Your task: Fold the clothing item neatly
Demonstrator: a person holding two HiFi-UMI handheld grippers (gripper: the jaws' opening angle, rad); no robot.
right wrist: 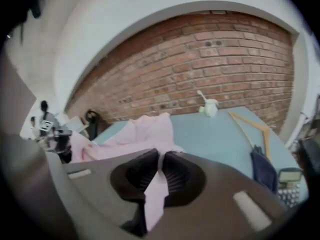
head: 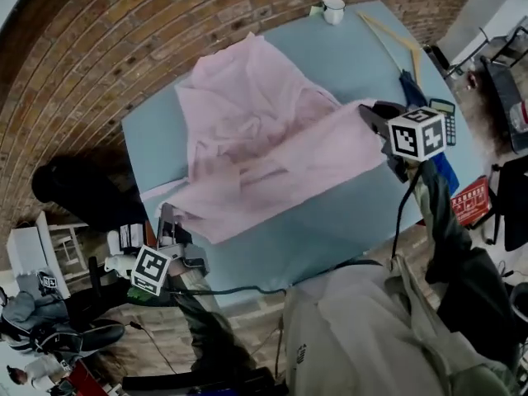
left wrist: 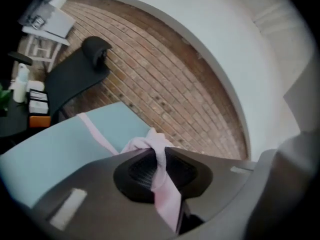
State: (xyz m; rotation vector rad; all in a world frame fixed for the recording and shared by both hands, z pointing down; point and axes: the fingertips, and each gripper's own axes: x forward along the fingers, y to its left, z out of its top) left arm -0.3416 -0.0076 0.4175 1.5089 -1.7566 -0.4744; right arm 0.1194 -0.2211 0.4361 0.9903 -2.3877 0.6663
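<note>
A crumpled pale pink garment (head: 256, 130) lies spread over the light blue table (head: 330, 238). My left gripper (head: 171, 219) is at the table's near left edge, shut on a bunched corner of the garment. In the left gripper view the pink cloth (left wrist: 167, 199) is pinched between the dark pads of that gripper (left wrist: 159, 156) and trails back onto the table. My right gripper (head: 373, 118) is over the table's right side, shut on the garment's right edge. The right gripper view shows a pink strip (right wrist: 152, 196) clamped in that gripper (right wrist: 161, 159), with the rest of the garment (right wrist: 150, 129) beyond.
A white mug (head: 333, 9) with a spoon stands at the far corner. A wooden hanger (head: 396, 40), a dark blue cloth (head: 409, 87) and a calculator (head: 445, 118) lie along the right edge. A black chair (head: 74, 192) stands left of the table. Brick wall behind.
</note>
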